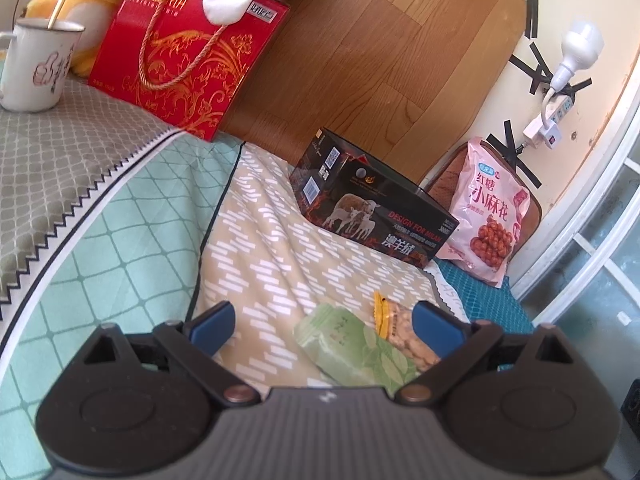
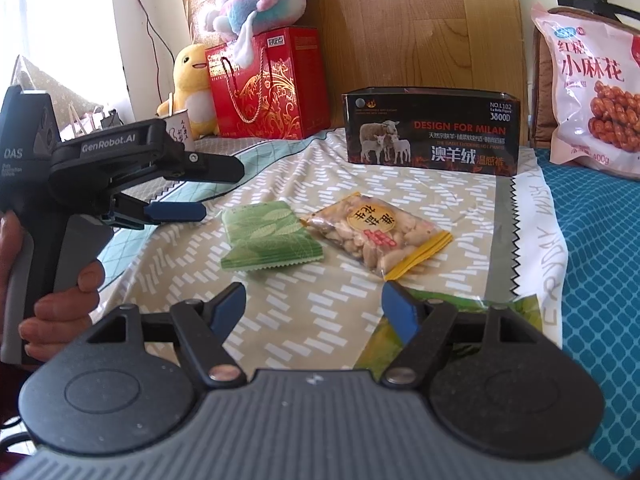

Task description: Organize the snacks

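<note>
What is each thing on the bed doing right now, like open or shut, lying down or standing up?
Left gripper: open, holding nothing.
Right gripper: open, holding nothing.
Green leaf-print snack packet: sealed, lying flat.
Clear bag of pale snacks with yellow edge: closed, lying flat beside the green packet.
Black open-top box with sheep picture: upright, top open.
Pink bag of fried twists: sealed, leaning upright.
Red gift box with rope handle: closed, standing.
</note>
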Demonstrator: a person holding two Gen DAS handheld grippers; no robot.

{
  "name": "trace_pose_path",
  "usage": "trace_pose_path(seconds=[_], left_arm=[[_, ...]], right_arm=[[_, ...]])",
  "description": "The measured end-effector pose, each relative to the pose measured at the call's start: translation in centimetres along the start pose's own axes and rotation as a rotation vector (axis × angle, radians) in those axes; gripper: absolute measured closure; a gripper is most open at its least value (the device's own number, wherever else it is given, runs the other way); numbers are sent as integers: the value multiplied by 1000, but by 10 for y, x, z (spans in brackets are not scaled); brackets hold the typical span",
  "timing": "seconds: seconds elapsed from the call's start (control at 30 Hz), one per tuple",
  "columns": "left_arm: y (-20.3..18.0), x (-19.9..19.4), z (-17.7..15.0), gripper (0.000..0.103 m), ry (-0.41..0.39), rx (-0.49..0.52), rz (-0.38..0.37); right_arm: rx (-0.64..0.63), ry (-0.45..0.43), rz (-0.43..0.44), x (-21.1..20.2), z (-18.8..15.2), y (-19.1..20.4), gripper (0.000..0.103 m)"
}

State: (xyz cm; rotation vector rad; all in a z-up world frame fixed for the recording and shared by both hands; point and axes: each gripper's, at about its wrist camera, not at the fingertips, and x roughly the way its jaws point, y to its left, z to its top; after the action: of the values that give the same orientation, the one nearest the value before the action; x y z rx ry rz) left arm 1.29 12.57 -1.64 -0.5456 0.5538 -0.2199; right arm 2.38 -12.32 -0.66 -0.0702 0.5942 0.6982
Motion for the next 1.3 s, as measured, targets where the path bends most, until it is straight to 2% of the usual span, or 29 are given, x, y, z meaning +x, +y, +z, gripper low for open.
trace_pose_path(seconds=[0.13,0.27,0.37,0.47,0.53,0.57,0.6,0.67,0.7,0.73,0.77,0.87,1.03,1.17,1.3], left_arm=[[10,-4,9,4,11,-74,-25],[-5,-4,25,4,8,10,17],[-18,8,31,6,47,80,27],[-25,27,28,20,108,125,47],[-23,38,21,48,173,112,36],[-22,41,17,52,204,99,26],[-24,38,13,56,187,109,34],[-28,31,5,60,206,104,15],[-29,27,0,62,225,82,-25],[-31,23,-6,62,237,70,-57],[-35,18,-12,62,237,80,-53],[-48,10,-21,62,228,139,-43],[-66,9,-13,63,224,147,-96],[-91,17,8,63,193,209,-128],[-107,49,43,63,194,210,-152]], right_arm=[[-17,1,9,4,4,6,23],[-33,10,34,15,10,11,23],[-37,21,44,25,17,14,22],[-39,33,50,34,21,17,22],[-42,34,54,37,23,18,24],[-40,33,55,37,23,18,30],[-40,27,51,36,22,17,35],[-39,21,54,31,21,16,38],[-42,17,51,28,19,16,39],[-41,16,50,24,17,16,46],[-35,24,63,20,15,15,70],[-9,31,91,10,8,11,69],[-9,-22,58,-9,8,7,70],[-21,-104,14,-21,21,-3,70],[20,-150,-7,-12,46,-30,70]])
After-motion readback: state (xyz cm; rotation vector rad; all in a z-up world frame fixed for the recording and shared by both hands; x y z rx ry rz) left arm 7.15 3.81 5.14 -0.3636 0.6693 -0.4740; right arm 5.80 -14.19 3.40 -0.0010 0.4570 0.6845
